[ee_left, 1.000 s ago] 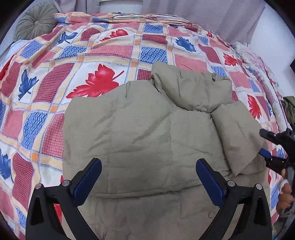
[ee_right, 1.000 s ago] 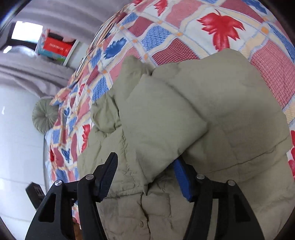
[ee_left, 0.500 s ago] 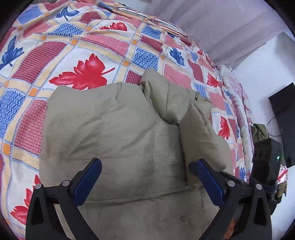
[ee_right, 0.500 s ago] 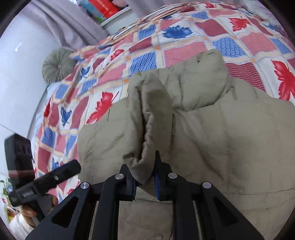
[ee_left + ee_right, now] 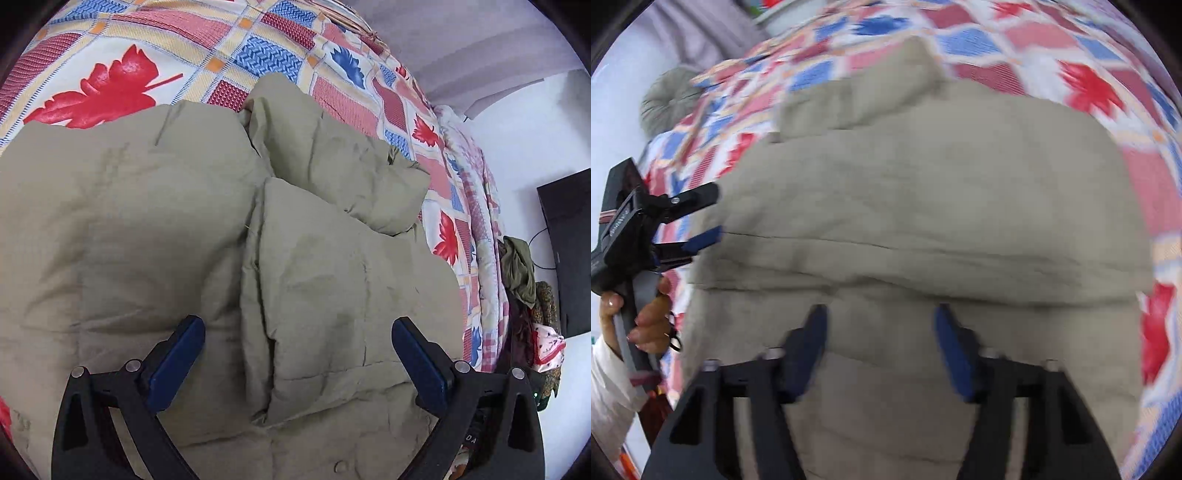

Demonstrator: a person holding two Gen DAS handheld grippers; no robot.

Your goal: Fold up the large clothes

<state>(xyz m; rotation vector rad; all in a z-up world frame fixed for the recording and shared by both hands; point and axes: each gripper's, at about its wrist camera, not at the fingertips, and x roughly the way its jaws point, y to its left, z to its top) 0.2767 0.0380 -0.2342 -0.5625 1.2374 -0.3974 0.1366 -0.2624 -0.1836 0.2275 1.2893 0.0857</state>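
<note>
A large khaki padded jacket [image 5: 147,229] lies spread on the bed, with one sleeve [image 5: 332,295] folded in over its body. It also fills the blurred right wrist view [image 5: 923,192], where the sleeve [image 5: 923,258] lies across it as a band. My left gripper [image 5: 297,360] is open and empty, hovering just above the folded sleeve; it also shows at the left of the right wrist view [image 5: 701,218]. My right gripper [image 5: 881,347] is open and empty above the jacket's lower part.
The bed has a patchwork cover [image 5: 258,55] with red and blue leaves. A round grey cushion [image 5: 668,96] lies at its head. Loose clothes [image 5: 521,269] hang beside a dark screen [image 5: 569,251] at the right wall.
My right gripper carried the sleeve across the jacket, laid it down and opened. My left gripper moved in closer over the jacket and stayed open.
</note>
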